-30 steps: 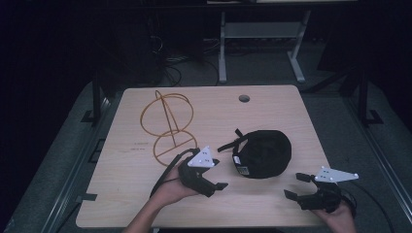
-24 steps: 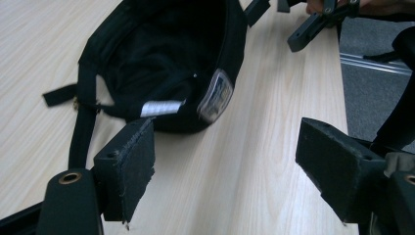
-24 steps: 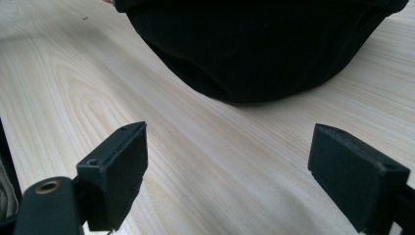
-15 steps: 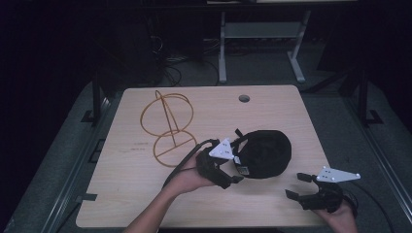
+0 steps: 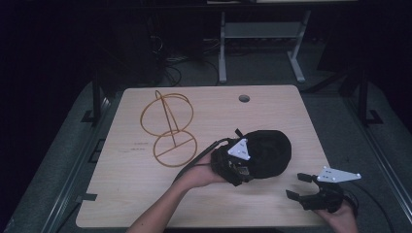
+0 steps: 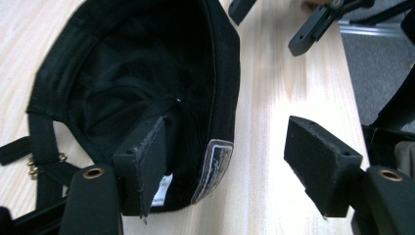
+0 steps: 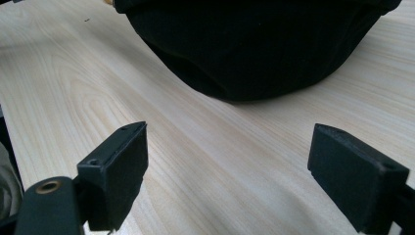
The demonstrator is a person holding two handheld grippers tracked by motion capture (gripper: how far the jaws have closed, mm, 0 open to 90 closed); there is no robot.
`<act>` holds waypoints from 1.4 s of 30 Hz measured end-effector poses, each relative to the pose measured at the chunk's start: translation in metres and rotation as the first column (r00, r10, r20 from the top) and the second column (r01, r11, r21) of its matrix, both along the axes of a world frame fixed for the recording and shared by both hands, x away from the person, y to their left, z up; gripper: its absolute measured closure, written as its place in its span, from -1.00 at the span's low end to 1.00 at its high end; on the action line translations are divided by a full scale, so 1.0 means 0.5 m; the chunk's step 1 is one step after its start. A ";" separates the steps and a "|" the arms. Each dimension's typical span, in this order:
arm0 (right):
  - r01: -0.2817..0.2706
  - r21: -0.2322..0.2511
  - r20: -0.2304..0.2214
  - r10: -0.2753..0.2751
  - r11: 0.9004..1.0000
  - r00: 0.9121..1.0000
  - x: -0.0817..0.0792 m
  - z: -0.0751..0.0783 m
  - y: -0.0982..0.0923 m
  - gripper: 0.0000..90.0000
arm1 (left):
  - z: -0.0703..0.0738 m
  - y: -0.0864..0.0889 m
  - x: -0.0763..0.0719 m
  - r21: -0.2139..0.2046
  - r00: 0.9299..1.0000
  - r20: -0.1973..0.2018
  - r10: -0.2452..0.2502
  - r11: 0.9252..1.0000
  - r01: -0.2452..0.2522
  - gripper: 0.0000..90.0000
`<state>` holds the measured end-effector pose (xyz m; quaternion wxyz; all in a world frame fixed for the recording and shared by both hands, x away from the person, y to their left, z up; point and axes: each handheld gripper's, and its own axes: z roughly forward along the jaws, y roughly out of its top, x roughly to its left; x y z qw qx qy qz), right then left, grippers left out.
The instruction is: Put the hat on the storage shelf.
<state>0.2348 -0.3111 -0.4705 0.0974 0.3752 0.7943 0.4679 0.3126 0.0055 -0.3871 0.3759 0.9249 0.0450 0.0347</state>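
Two tools are at the near right of the bench (image 5: pixel 145 194). Your left tool (image 6: pixel 230 164) is at the black cap (image 5: pixel 265 153), which lies upside down, opening up, right of centre. One jaw sits inside the cap and the other outside over bare wood, so the near rim with its label runs between them. The jaws stand wide apart and grip nothing yet. Your right tool (image 5: pixel 303 187) rests at the near right corner, jaws wide and empty, with the cap just beyond it, to the far left.
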 end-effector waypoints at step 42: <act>0.031 0.093 0.143 -0.044 0.995 0.989 -0.010 0.040 0.018 -0.61 | 0.060 -0.018 0.005 -0.116 0.991 -0.029 -0.133 0.985 0.129 0.82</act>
